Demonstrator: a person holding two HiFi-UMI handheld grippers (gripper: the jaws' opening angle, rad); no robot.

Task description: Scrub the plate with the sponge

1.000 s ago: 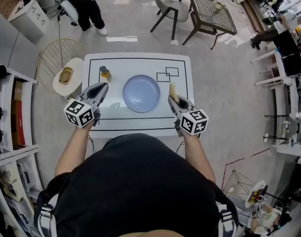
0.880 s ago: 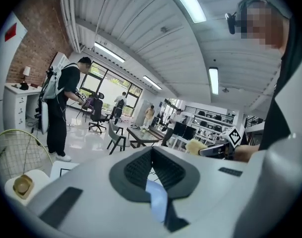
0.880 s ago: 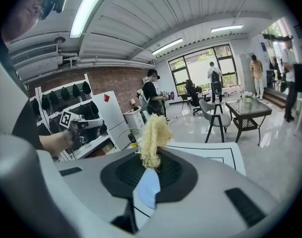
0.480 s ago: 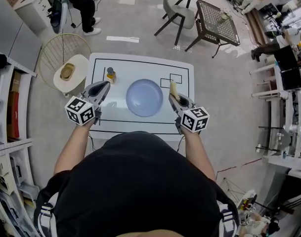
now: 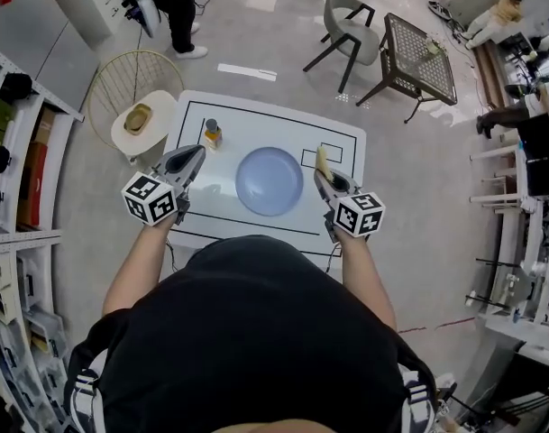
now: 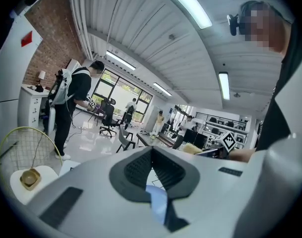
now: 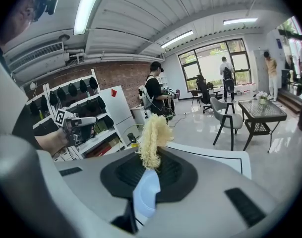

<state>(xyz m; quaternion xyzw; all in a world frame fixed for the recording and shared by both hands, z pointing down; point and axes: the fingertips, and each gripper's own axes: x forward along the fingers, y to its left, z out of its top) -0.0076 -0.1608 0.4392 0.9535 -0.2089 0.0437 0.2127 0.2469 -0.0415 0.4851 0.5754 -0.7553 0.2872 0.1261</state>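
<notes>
Pale-blue round plate [image 5: 269, 180] lies mid white table [image 5: 256, 106], between the left gripper [image 5: 193, 158] and right gripper [image 5: 323, 173]. The right is just beside its rim, so scrubbing likely means moving leftward. A small yellow bottle [image 5: 213, 133] stands apart, out of the way.

Left gripper view: jaws pressed together, empty.

Right gripper view: jaws pinch the yellow fibrous sponge [image 7: 153, 140], standing upright.

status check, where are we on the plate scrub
Left gripper shut, empty. Right gripper shut on sponge, beside plate, not on it. Bottle stands off to the plate's left; path looks open.
</notes>
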